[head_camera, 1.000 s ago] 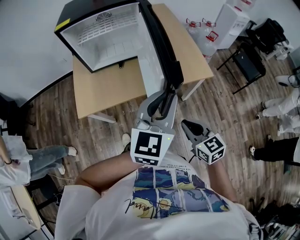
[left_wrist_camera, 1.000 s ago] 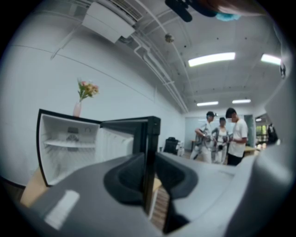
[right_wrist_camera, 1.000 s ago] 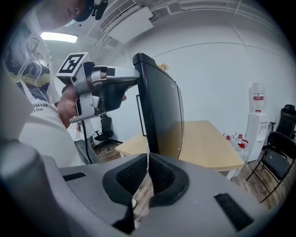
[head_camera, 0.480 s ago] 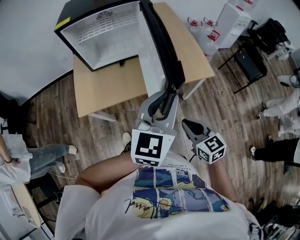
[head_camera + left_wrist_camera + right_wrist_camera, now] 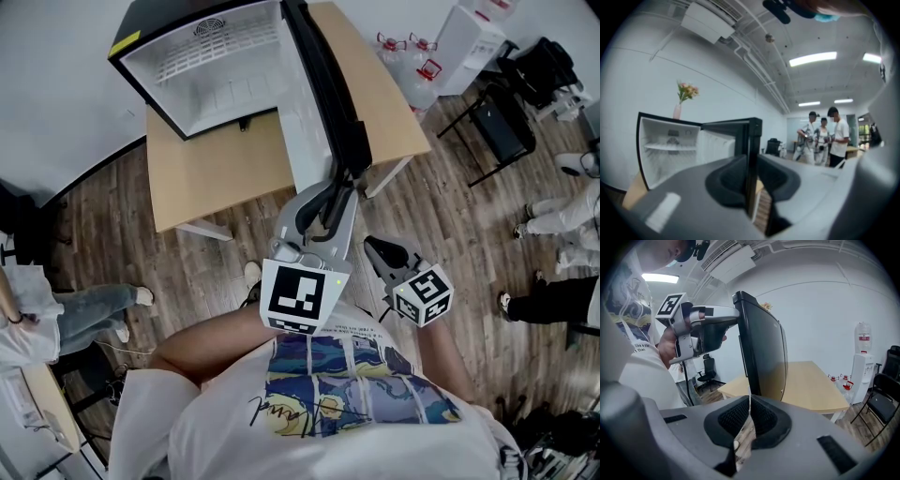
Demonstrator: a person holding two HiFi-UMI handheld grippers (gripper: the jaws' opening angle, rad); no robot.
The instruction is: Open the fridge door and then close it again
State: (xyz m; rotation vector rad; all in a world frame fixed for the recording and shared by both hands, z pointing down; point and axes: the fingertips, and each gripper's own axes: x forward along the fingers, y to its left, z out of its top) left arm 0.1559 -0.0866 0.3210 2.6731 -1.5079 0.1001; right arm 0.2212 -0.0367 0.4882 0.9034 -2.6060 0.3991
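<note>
The left gripper point(image 5: 751, 161) clamps the open fridge door point(image 5: 323, 84) — right gripper point(image 5: 749, 401) nearby, jaws seemingly pressed together.

In the head view the fridge point(image 5: 202, 75) runs off the top edge, so its rear is lost. The fridge door point(image 5: 323, 84) hides the left gripper point(image 5: 336, 187) at its tips. In the left gripper view the door's lower part sinks behind the jaws, and the flowers point(image 5: 686, 91) on top are only a blur.
</note>
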